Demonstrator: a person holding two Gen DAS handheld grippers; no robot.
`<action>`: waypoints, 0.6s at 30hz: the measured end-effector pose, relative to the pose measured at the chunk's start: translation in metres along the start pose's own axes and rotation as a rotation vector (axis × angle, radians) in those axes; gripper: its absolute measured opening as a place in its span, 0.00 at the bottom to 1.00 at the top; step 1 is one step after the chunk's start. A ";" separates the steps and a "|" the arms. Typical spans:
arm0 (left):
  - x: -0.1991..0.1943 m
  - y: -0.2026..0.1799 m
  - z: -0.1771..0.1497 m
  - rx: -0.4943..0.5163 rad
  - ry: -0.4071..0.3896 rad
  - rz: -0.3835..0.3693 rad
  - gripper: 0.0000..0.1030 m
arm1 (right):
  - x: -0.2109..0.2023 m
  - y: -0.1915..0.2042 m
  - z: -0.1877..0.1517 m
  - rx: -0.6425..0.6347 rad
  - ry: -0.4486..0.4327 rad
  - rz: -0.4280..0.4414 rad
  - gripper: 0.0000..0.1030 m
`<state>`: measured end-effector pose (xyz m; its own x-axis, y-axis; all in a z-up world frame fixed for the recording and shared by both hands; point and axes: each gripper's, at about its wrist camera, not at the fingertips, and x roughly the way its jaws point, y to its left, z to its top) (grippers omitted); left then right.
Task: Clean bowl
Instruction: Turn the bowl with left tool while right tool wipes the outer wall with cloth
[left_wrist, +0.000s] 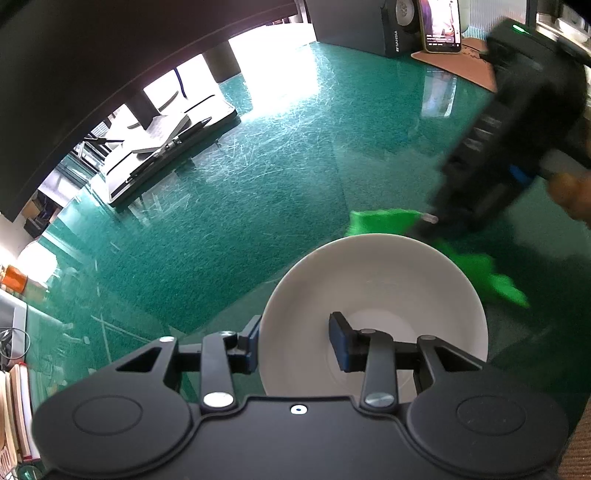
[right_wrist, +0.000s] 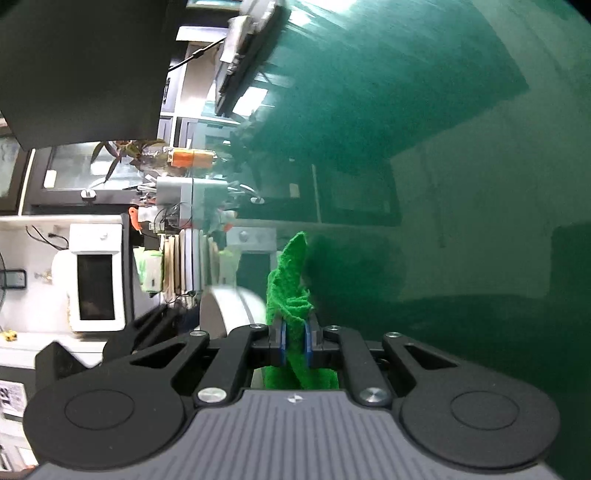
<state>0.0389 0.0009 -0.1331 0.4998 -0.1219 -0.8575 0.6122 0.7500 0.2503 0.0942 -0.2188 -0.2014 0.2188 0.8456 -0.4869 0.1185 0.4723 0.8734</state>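
Your left gripper (left_wrist: 295, 341) is clamped on the wall of the plain white ceramic bowl (left_wrist: 373, 280) — one blue-padded finger sits outside the rim at the bowl's near left edge, the other is inside, down against the inner wall. The bowl stands upright on the scratched, glossy green tabletop (left_wrist: 229, 192), close in front of your left hand, and its inside looks bare and pale.

Your right gripper (right_wrist: 294, 343) has its fingers pressed nearly together on a bright green fleecy cloth (right_wrist: 291, 280); the blue pads (right_wrist: 282, 341) pinch a bunched fold of it, with a pointed corner standing up ahead of the fingertips and more cloth hanging below them. From your left camera that same cloth (left_wrist: 476, 266) trails along the far right side of the bowl, just beside the rim, with your right gripper's black body (left_wrist: 509, 140) tilted above it — blurred in that view. From your right camera the bowl (right_wrist: 229, 306) shows as a pale curved shape just left of the cloth.

Farther back on the table lie a closed silver laptop with a pen on it (left_wrist: 166, 147), a black speaker (left_wrist: 369, 26) and a lit phone propped upright (left_wrist: 441, 24).
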 end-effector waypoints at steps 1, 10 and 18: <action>0.000 0.000 0.000 -0.001 -0.001 0.000 0.35 | 0.002 0.004 0.003 -0.008 -0.003 0.014 0.10; -0.001 0.000 0.000 0.007 -0.004 -0.011 0.36 | -0.015 -0.008 -0.012 0.027 -0.012 0.018 0.10; 0.001 0.007 0.003 -0.094 0.009 -0.016 0.47 | -0.024 -0.026 -0.037 0.102 -0.014 0.037 0.10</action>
<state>0.0458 0.0041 -0.1309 0.4850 -0.1289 -0.8650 0.5593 0.8060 0.1935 0.0496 -0.2425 -0.2127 0.2380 0.8582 -0.4548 0.2082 0.4123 0.8869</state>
